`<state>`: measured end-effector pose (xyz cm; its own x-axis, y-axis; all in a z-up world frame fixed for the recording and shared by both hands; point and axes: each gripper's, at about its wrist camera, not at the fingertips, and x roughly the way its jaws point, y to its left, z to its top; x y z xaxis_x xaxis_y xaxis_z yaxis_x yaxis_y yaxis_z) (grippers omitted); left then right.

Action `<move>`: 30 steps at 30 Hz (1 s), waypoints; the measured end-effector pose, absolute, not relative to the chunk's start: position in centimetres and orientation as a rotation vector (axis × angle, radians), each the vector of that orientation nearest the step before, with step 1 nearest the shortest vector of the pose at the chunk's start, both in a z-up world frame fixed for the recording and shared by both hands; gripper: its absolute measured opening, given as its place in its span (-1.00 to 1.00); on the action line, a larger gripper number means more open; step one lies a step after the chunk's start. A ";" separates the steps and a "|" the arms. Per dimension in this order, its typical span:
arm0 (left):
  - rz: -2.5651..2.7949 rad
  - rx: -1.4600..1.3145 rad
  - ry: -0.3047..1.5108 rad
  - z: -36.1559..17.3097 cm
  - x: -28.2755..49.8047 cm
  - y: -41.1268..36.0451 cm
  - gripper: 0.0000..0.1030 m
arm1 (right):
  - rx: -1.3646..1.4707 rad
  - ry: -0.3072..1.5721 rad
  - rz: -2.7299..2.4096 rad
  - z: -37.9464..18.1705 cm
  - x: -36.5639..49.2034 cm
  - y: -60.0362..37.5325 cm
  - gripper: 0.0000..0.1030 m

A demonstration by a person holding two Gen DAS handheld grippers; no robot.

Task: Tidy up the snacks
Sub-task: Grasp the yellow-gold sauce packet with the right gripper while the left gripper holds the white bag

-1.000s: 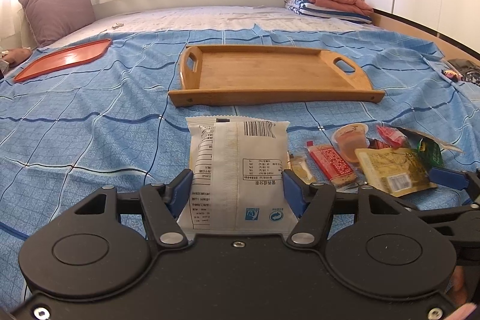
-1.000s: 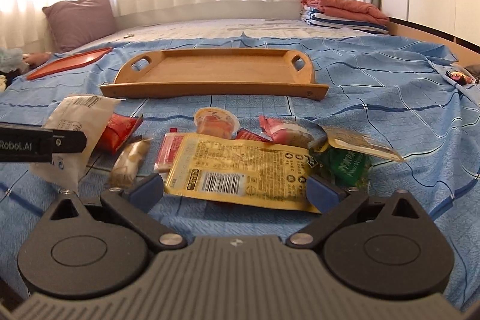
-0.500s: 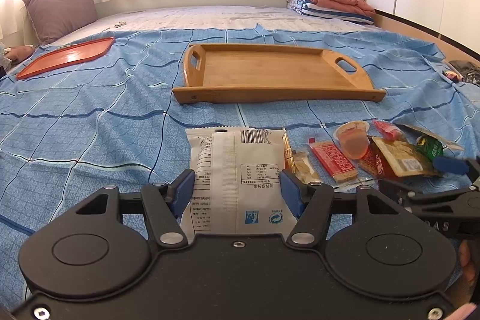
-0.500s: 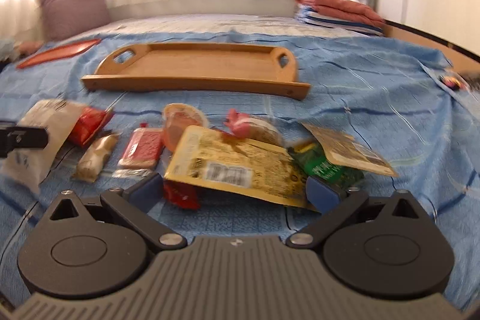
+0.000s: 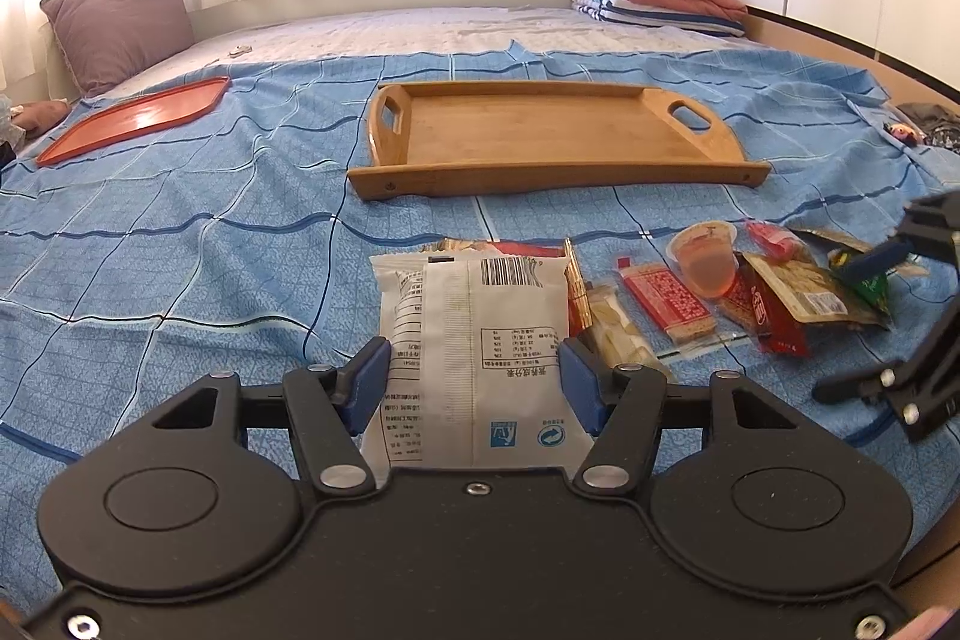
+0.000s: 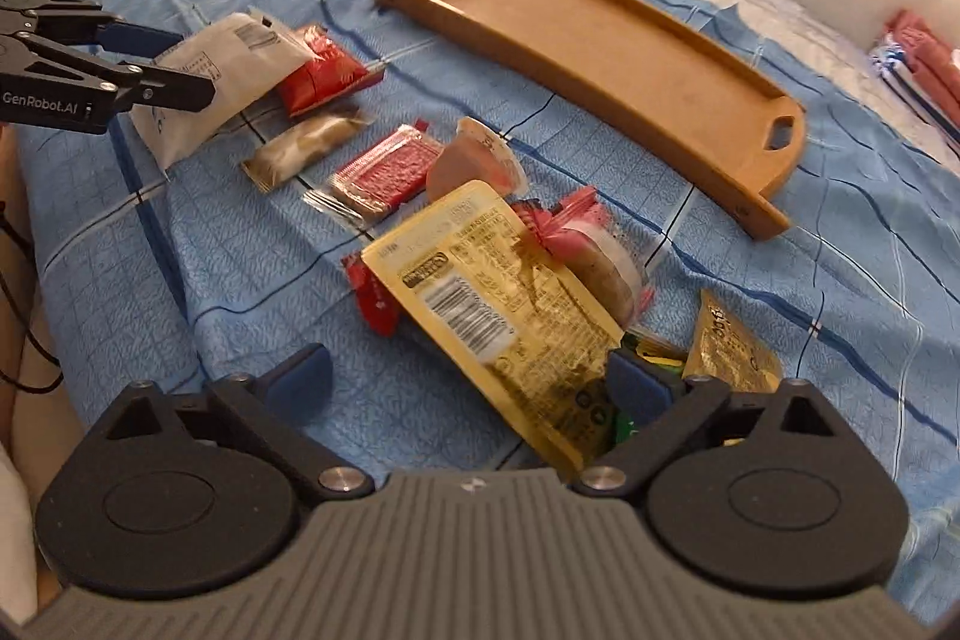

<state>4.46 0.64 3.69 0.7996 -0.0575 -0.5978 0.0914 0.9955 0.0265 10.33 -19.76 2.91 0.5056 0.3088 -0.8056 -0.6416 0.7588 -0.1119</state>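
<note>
Rolling and tilting down over the snack pile, the right tool [image 6: 468, 379] is closing its spread jaws around the yellow pouch [image 6: 504, 310], not yet pinching it. Left tool [image 5: 474, 376] is gripping the white packet [image 5: 474, 340]. Nothing is lying in the wooden tray [image 5: 540, 130]; every snack is waiting on the bed [image 5: 180, 250].

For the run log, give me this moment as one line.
left gripper: shut on white packet | right gripper: closing around yellow packet, not gripped | wooden tray: no snacks

Two low wrist views, shared tray [image 5: 540, 142]
</note>
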 end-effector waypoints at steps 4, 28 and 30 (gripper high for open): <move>-0.087 0.061 0.644 3.7 4.3 0.6 0.14 | -0.439 0.882 0.605 3.1 12.3 -19.7 0.69; -0.087 0.050 0.644 3.6 4.6 0.7 0.14 | -0.080 0.933 0.577 4.2 9.8 -16.0 0.54; -0.088 0.047 0.644 3.6 4.5 0.8 0.14 | -0.104 0.903 0.609 4.2 9.3 -15.5 0.69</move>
